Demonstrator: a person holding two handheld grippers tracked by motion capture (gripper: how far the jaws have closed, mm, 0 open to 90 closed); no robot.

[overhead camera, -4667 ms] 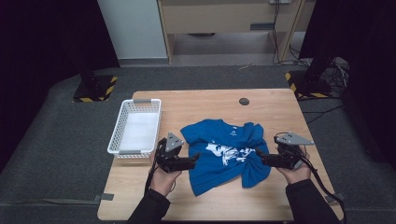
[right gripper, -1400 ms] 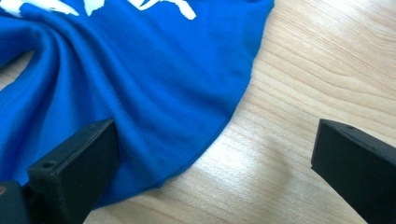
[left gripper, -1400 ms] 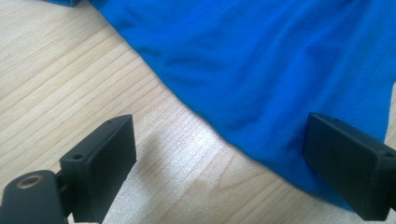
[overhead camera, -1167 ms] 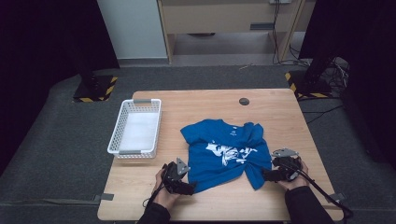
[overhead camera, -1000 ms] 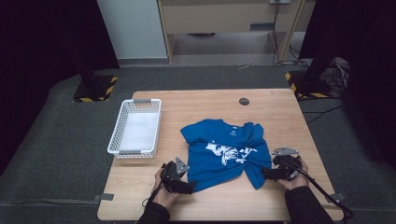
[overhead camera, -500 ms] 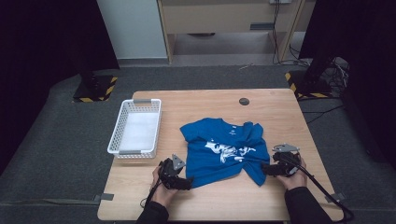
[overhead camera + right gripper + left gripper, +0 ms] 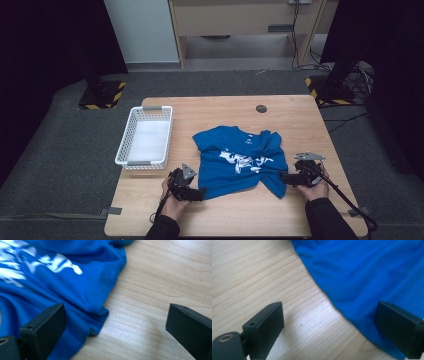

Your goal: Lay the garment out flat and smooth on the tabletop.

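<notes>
one blue t-shirt [image 7: 240, 160] flat at table [image 7: 290, 115] center, collar toward far edge, long axis near-far. my l gripper [image 7: 199, 192] and r gripper [image 7: 283, 176], 2 total, both released at its near corners. one white basket [image 7: 145, 136] left.

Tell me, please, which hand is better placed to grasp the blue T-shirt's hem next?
Probably the left. The left tongs stand open with the blue T-shirt hem edge already between the jaws. The right tongs, also open, straddle mostly bare table beside a crumpled corner.
</notes>
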